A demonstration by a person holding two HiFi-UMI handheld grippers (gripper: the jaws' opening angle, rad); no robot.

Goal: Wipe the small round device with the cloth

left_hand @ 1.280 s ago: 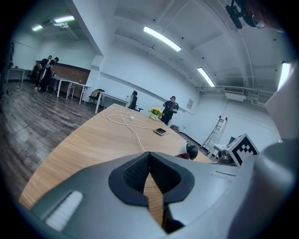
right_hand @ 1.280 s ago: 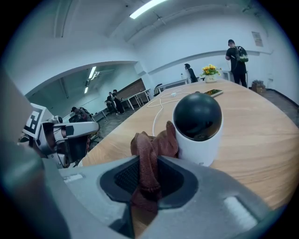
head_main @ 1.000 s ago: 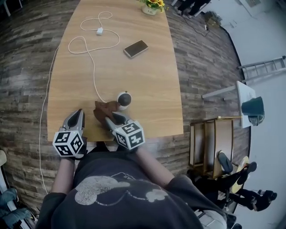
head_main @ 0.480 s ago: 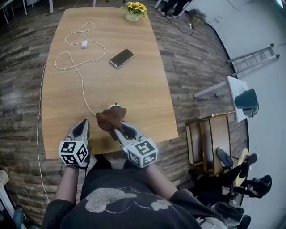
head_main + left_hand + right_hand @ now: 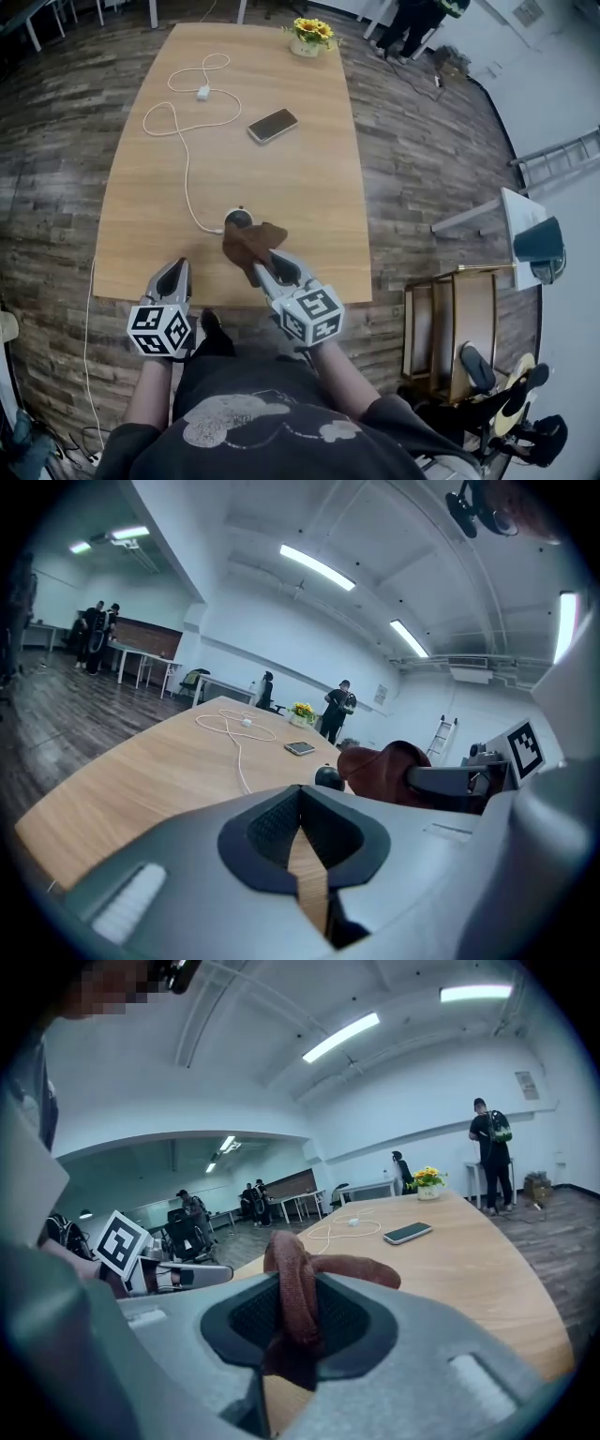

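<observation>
One cloth (image 5: 251,242), pinched by right gripper (image 5: 266,269), perhaps touches device (image 5: 237,218); left gripper (image 5: 174,272) closed.

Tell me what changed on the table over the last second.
The right hand-held gripper, shut on the brown cloth, dragged it across the small round device: the cloth lay on the device's left, then covered it, and now sits to its right, with the device uncovered again. The left hand-held gripper stayed shut and empty at the near edge of the table; phone, cable and flowers did not move.
</observation>
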